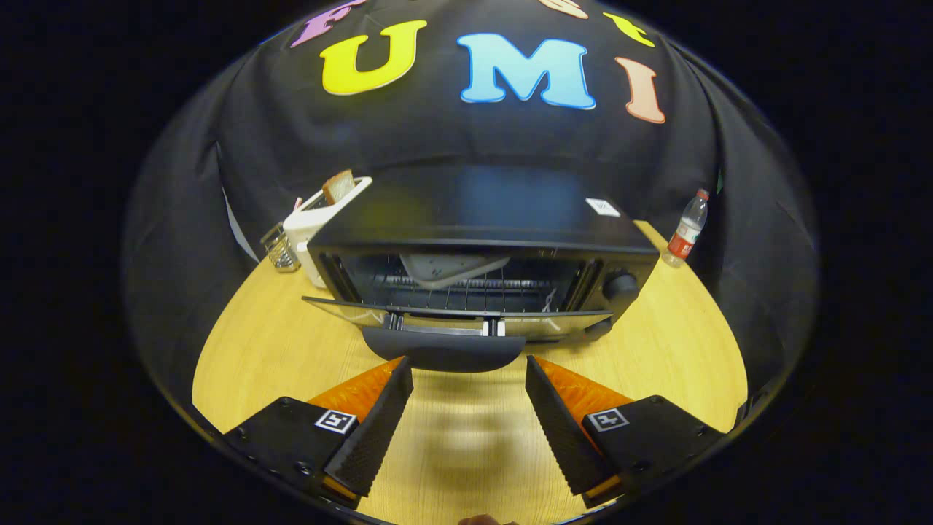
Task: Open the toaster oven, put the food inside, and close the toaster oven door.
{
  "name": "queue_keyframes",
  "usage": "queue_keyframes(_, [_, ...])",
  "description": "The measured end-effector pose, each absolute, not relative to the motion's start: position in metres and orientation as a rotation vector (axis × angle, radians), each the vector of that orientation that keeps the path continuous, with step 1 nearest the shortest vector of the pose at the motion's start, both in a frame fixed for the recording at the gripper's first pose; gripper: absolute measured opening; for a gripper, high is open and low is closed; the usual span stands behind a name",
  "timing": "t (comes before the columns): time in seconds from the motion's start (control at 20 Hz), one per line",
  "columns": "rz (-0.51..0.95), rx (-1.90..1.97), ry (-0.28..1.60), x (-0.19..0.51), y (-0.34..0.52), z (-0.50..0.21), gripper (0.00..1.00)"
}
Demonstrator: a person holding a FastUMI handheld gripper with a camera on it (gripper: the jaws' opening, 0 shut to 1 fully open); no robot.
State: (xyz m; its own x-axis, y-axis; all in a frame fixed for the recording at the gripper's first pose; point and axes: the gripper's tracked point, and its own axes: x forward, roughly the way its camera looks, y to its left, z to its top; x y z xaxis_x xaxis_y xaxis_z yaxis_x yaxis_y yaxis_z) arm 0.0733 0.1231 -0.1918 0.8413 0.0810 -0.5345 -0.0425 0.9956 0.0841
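Gripper view, looking along the two fingers: toaster oven (481,240) standing mid-worktop, its door (452,315) dropped open to about level, handle (443,350) nearest the camera and lying just ahead of the fingertips. Inside, on the wire rack (466,292), a pale flat shape (452,266), probably the food on a plate or tray, tilted rather than lying flat; what exactly it is cannot be made out. Hand-held gripper (469,372) spread wide, nothing between its fingers, tips close to the handle's two ends and apparently clear of it, though contact hard to rule out.

Judged from this: opening done, loading seemingly done, closing left, with the door to be lifted by its handle until shut.

Further out, behind the oven's left corner, a white toaster (310,219) with a slice of bread (338,186) sticking up, and a small wire holder (279,248) beside it. Off the oven's right rear corner, a plastic bottle (687,230) upright near the edge of the wooden worktop (277,343).
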Motion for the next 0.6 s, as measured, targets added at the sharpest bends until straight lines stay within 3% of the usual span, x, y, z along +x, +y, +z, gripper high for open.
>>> queue_keyframes(0.25, [0.053, -0.009, 0.359, 0.081, 0.100, -0.121, 0.99])
queue_keyframes(0.6, [-0.007, 0.099, 0.161, 0.026, 0.038, -0.040, 0.99])
